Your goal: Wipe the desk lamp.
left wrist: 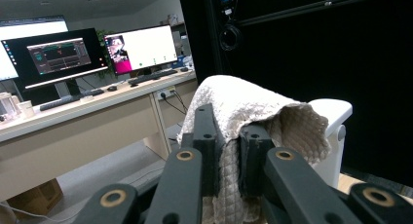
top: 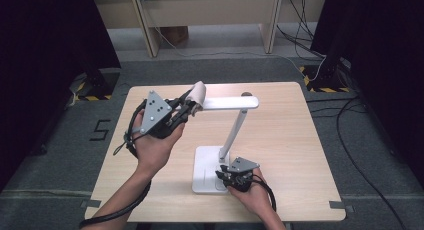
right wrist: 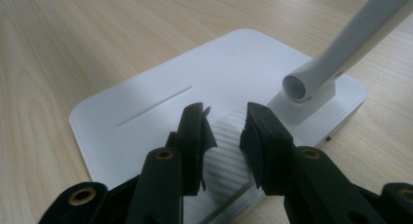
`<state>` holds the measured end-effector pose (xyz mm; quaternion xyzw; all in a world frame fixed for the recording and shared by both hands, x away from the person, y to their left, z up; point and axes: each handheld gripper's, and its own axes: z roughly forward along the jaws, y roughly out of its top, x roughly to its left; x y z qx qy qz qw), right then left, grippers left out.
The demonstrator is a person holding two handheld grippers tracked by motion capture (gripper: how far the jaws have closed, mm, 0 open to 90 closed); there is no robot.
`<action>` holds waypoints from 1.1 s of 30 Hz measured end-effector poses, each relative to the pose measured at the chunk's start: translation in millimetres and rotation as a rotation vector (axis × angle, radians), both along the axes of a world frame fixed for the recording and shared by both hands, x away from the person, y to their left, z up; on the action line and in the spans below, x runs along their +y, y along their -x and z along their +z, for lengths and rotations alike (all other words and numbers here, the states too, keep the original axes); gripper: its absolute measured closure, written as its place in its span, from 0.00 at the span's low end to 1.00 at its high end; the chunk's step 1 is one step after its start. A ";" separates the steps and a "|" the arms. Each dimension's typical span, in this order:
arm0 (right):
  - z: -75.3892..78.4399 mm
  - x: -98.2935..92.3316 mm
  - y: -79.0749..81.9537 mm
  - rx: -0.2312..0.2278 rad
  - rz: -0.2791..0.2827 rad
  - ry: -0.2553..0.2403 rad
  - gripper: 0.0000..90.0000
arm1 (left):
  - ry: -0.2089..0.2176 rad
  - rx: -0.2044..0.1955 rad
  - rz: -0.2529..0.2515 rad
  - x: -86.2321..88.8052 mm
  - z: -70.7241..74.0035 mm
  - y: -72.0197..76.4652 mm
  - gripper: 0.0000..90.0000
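A white desk lamp stands on the wooden table (top: 285,140), its flat base (top: 205,165) near the front edge and its head (top: 227,103) held level toward the left. My left gripper (top: 192,106) is shut on a cream quilted cloth (top: 198,93) at the free end of the head. In the left gripper view the cloth (left wrist: 243,102) is pinched between the jaws and drapes over the lamp head (left wrist: 333,114). My right gripper (top: 223,175) sits on the base's near right corner. Its jaws (right wrist: 225,119) stand apart over the base (right wrist: 160,87), beside the stem's foot (right wrist: 297,85), with nothing between them.
Black curtains flank the table on both sides. Cables (top: 350,140) run over the grey floor at the right, and a light wooden desk frame (top: 150,25) stands behind. Beyond the cloth is a desk with monitors (left wrist: 141,48).
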<state>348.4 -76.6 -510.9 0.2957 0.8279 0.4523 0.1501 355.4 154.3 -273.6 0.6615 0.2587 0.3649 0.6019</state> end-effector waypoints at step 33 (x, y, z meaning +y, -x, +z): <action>-0.3 -0.2 0.0 -0.002 0.002 -0.002 0.77 | -0.016 0.005 -0.043 -27.9 0.3 -4.4 0.90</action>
